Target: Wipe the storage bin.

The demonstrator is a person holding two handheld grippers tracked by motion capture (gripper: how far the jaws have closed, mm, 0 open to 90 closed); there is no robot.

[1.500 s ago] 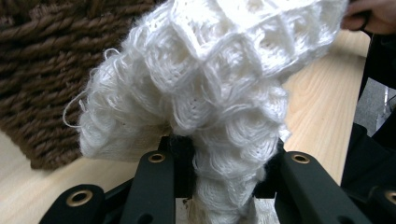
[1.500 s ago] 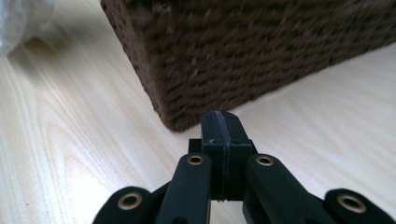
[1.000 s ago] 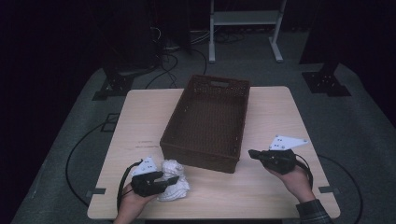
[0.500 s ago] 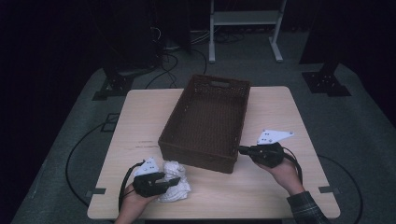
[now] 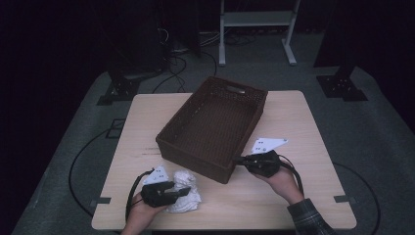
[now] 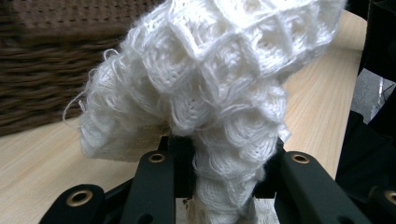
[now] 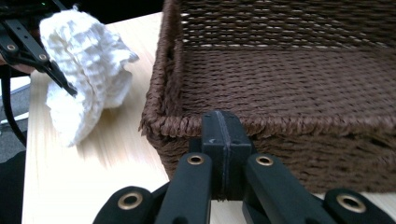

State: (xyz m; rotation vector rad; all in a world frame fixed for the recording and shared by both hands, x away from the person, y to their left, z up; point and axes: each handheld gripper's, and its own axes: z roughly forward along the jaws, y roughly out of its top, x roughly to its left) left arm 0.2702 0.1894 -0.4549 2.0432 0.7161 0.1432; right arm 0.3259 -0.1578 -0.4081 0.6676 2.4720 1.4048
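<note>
Basket (image 5: 215, 125) long axis runs near-left to far-right.

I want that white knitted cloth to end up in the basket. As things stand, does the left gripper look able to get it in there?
Probably yes. The left gripper is shut on the white knitted cloth, right beside the brown wicker basket, whose top is open. Only the near wall stands between, so the cloth would need lifting over it.

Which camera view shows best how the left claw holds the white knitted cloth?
The left gripper view: the white knitted cloth is pinched between the left claw's jaws, close up. The high view shows the cloth small on the table beside the basket. The right gripper view shows it from the side, farther off.
</note>
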